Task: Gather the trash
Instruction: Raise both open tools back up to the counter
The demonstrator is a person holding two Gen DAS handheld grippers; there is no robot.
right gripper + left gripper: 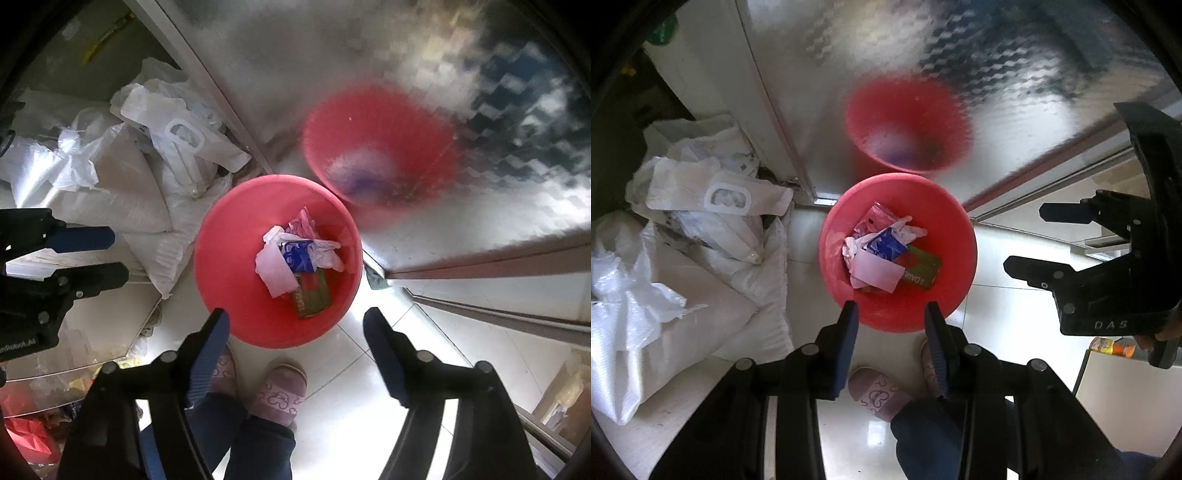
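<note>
Red plastic bin [897, 254] stands on pale floor tiles [997, 306] at the centre of both frames, hard against a patterned metal door [871, 55] that mirrors it as a blurred red shape in the upper half.

Pose: both grippers point almost straight down above the bin. The left gripper [891, 317] sits at bottom centre of its own view, fingertips over the bin's near rim. The right gripper [297, 325] sits likewise at the bottom of its view, its fingers straddling the near rim.

Differences between views: the left view shows the right gripper from the side at the right edge, and an orange object, too small to identify, at lower right. The right view shows the left gripper side-on at the left edge, two purple slippers [280, 398] and dark blue trouser legs [258, 450] at the bottom, and a yellow strip at upper left. White sacks and bags [683, 258] fill the left of both.

Jaws: the left stands narrowly parted, nothing between. The right stands wide apart, also empty.

Trash: a blue packet [886, 248], white paper [875, 273], a pink wrapper [873, 218] and a green box [923, 267] lie in the bottom of the bin.
</note>
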